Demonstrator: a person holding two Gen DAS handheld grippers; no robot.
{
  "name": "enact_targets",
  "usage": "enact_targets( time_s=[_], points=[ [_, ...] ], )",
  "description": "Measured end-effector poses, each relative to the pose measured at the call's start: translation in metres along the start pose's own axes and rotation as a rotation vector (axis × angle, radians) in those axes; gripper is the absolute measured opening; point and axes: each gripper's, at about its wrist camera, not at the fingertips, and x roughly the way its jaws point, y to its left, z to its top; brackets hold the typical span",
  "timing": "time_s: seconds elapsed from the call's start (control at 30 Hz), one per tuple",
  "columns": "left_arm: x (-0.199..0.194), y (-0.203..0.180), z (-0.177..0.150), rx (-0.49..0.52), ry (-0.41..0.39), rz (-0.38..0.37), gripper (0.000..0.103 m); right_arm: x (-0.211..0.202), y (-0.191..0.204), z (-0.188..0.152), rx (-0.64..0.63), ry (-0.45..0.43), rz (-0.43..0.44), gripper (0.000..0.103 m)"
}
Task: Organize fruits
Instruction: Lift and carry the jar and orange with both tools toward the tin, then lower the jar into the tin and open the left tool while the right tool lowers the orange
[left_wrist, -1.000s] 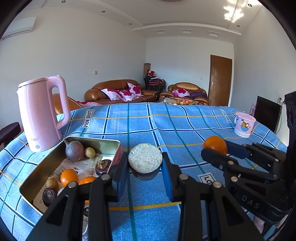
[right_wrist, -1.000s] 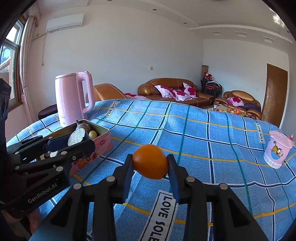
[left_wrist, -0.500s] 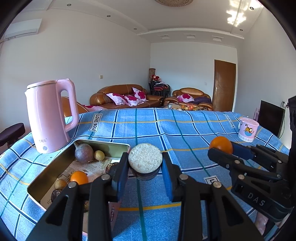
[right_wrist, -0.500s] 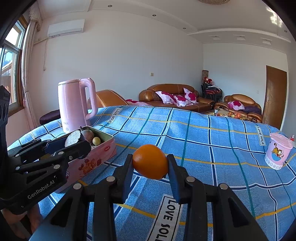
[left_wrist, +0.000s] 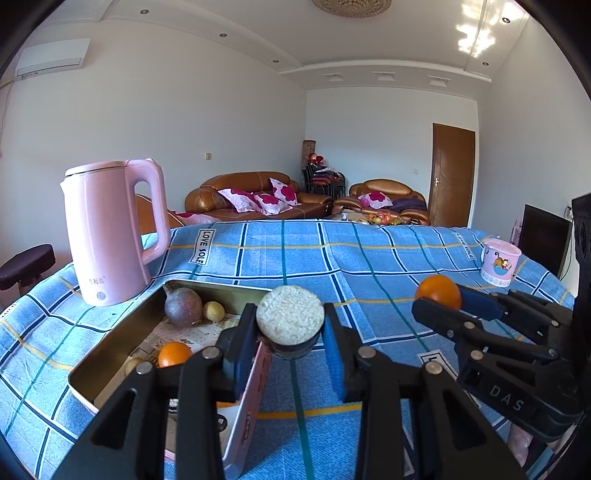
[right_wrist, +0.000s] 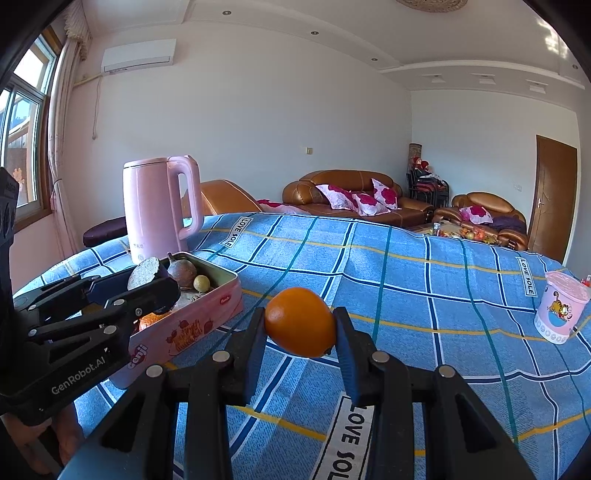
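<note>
- So, my left gripper (left_wrist: 290, 325) sits at lower centre of its view, clamped on a round cut fruit (left_wrist: 290, 320) with a pale grainy face and dark rind, same as a second ago.
- My right gripper (right_wrist: 300, 323) is pinched on an orange (right_wrist: 300, 321) at lower centre of its view; that grip is unchanged too.
- What differs is the framing: both views tilt up a little, so more ceiling shows and the blue checked tablecloth (left_wrist: 332, 258) sits lower in frame than before.
- In the left view the tin box (left_wrist: 110, 347) now lies closer under the left fingers; its near pink wall is partly hidden behind them, and fewer of the fruits inside show.
- I still see a purple-brown fruit (left_wrist: 183, 307) and a small yellow one (left_wrist: 214, 311) at the tin's far end, and an orange fruit (left_wrist: 173, 353) nearer.
- Behind the tin, at left, the pink kettle (left_wrist: 110, 232) stands upright; it appears larger and further right than before.
- At right in the frame the pink cup (right_wrist: 561, 312) stands on the cloth, well apart from the tin.
</note>
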Motion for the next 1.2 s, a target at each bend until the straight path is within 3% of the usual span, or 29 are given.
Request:
enact_targets(
  time_s=[0.77, 1.2],
  points=[
    [-0.015, 0.066, 0.01, -0.062, -0.014, 0.095, 0.036, 0.017, 0.051, 0.021, -0.079, -0.008, 0.094, 0.038],
    [-0.014, 0.103, 0.014, -0.075, 0.029, 0.149, 0.036, 0.022, 0.085, 0.04, -0.131, -0.023, 0.175, 0.038]
  ],
)
